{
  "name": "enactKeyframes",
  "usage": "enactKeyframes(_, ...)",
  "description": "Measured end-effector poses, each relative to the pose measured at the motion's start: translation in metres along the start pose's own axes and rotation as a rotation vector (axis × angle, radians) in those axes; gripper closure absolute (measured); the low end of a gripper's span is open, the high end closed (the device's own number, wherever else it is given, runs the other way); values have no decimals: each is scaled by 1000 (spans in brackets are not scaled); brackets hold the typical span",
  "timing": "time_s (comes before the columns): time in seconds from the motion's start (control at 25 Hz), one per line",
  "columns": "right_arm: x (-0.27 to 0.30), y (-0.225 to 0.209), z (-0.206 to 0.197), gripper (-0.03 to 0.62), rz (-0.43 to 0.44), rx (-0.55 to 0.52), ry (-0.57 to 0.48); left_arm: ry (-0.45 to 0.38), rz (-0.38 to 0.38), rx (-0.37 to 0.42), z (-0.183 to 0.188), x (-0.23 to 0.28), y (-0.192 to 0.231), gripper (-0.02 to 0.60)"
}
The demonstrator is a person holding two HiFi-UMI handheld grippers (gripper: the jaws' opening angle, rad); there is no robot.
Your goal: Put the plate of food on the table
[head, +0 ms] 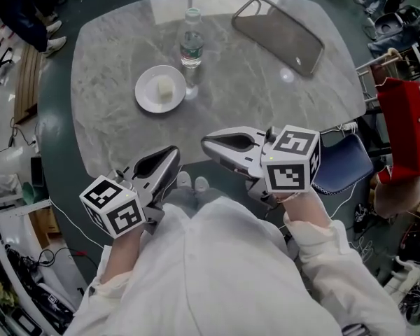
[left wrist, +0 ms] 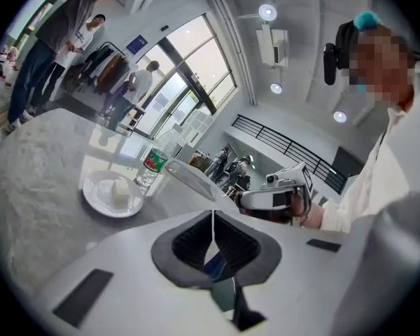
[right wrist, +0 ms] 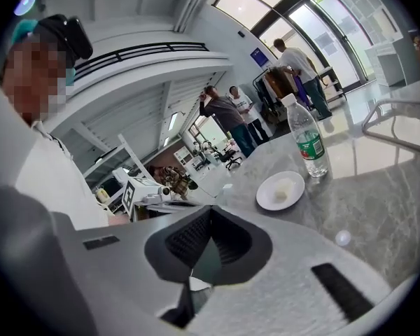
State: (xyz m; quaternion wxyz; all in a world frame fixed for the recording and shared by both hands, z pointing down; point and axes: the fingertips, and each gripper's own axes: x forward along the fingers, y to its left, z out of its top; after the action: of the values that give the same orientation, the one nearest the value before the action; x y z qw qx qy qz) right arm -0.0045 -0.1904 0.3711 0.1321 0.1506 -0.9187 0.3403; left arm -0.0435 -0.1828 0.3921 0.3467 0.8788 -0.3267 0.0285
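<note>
A white plate [head: 160, 88] with a pale block of food [head: 165, 87] stands on the round marble table [head: 112, 124], left of centre. The left gripper [head: 173, 150] and the right gripper [head: 204, 141] are both shut and hold nothing. They hang at the table's near edge, close to the person's body and well short of the plate, with their tips pointing toward each other. From the left gripper [left wrist: 212, 212] view the plate [left wrist: 112, 194] lies ahead to the left. The right gripper [right wrist: 210, 208] view shows the plate [right wrist: 280, 190] ahead to the right.
A clear water bottle [head: 191, 44] with a green label stands just behind the plate. A grey oblong tray [head: 278, 32] lies at the far right of the table. A blue chair [head: 343, 163] and a red box [head: 402, 117] stand to the right. People stand beyond the table's far left.
</note>
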Motion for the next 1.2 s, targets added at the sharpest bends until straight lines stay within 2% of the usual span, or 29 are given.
enactKeyframes(0.2, -6, -2, -6, 592, -8, -20, 38, 11, 12, -14, -3, 8, 0, 560)
enactKeyframes(0.6, 6, 1, -9, 592, 5, -58, 77, 13, -16, -27, -7, 12, 1, 560)
enactKeyframes(0.76, 1, -3, -3, 592, -11, -62, 60, 54, -4, -35, -9, 13, -1, 560)
enactKeyframes(1.2, -6, -7, -5, 592, -38, -61, 61, 78, -47, -51, -20, 14, -7, 560)
